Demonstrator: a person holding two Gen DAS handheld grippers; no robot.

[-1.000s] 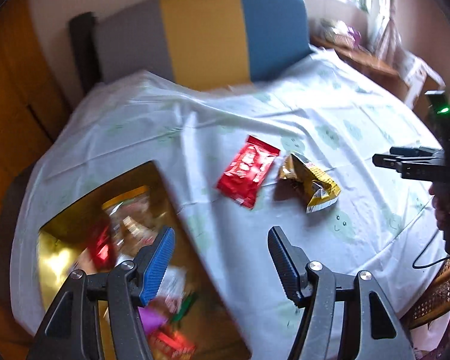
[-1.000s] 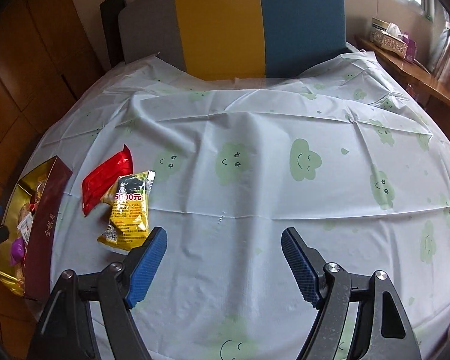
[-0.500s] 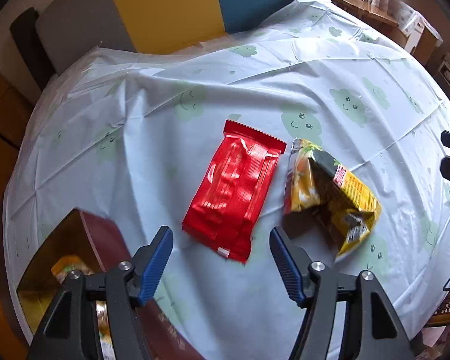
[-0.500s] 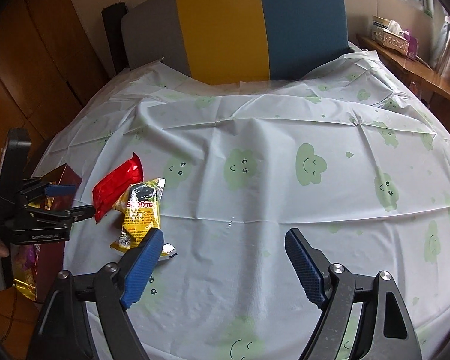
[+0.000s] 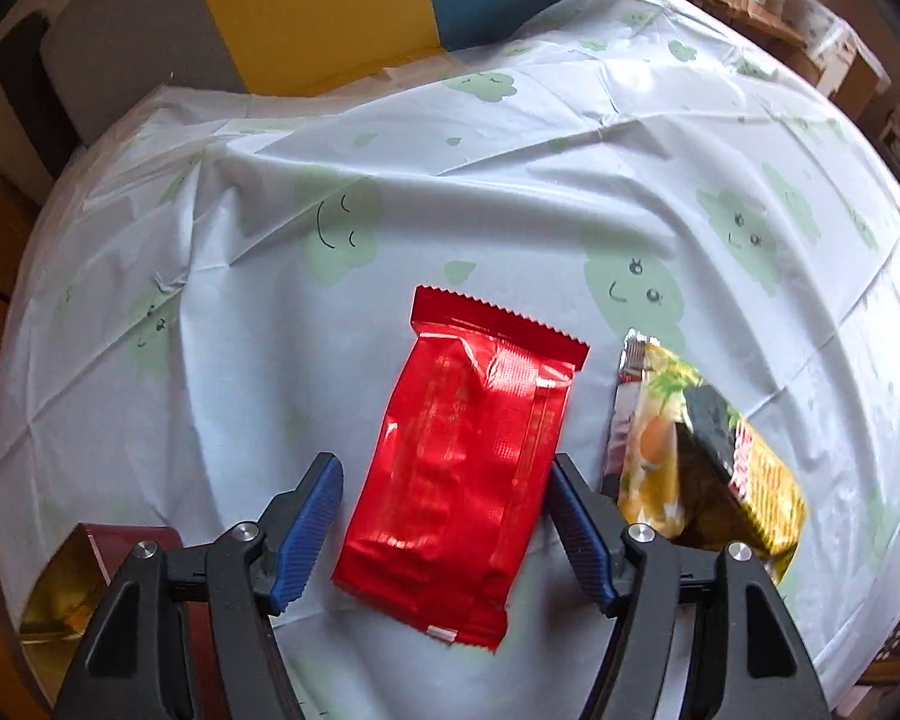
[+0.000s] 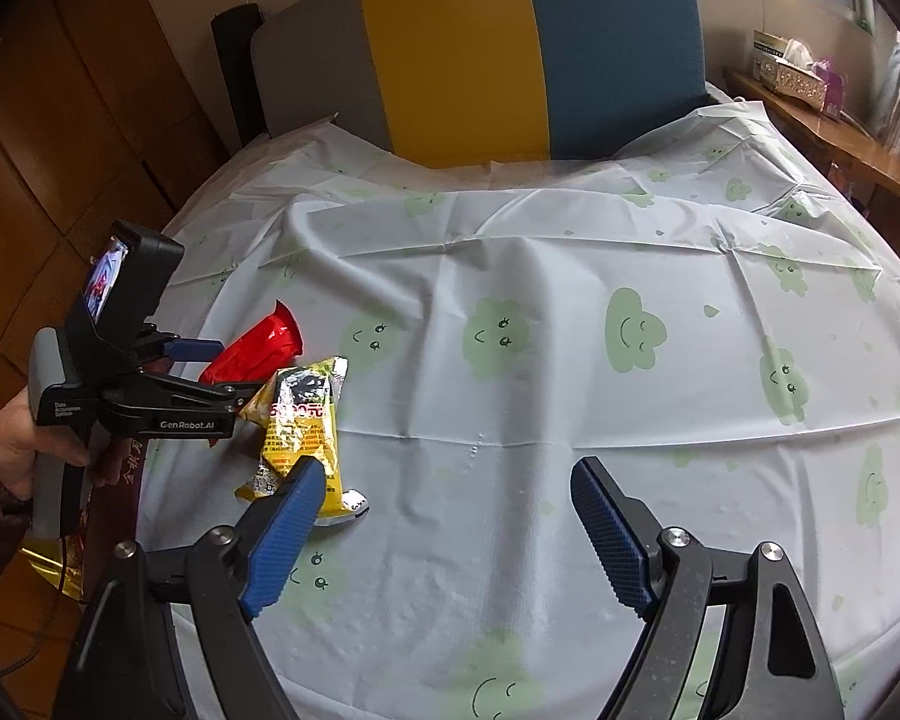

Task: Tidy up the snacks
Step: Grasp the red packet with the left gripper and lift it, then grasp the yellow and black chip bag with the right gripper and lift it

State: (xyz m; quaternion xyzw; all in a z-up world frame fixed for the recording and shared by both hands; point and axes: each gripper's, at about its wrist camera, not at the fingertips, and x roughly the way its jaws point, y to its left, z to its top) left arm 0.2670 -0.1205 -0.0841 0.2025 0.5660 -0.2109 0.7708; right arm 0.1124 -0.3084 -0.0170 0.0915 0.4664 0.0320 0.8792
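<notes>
A red foil snack packet (image 5: pixel 468 468) lies flat on the table. My left gripper (image 5: pixel 444 516) is open and straddles its near end, one finger on each side; it also shows in the right wrist view (image 6: pixel 222 369), over the red packet (image 6: pixel 258 342). A yellow snack packet (image 5: pixel 696 456) lies just right of the red one; in the right wrist view it (image 6: pixel 303 420) lies at the left. My right gripper (image 6: pixel 444 534) is open and empty, above the cloth, its left finger near the yellow packet's near end.
A dark red and gold box (image 5: pixel 90 564) with snacks sits at the table's left edge, also in the right wrist view (image 6: pixel 108 498). A white tablecloth with green clouds (image 6: pixel 570 360) covers the round table. A grey, yellow and blue chair back (image 6: pixel 480 54) stands behind.
My left gripper has moved from over the box to the red packet and lowered around it. My right gripper has shifted slightly closer to the yellow packet.
</notes>
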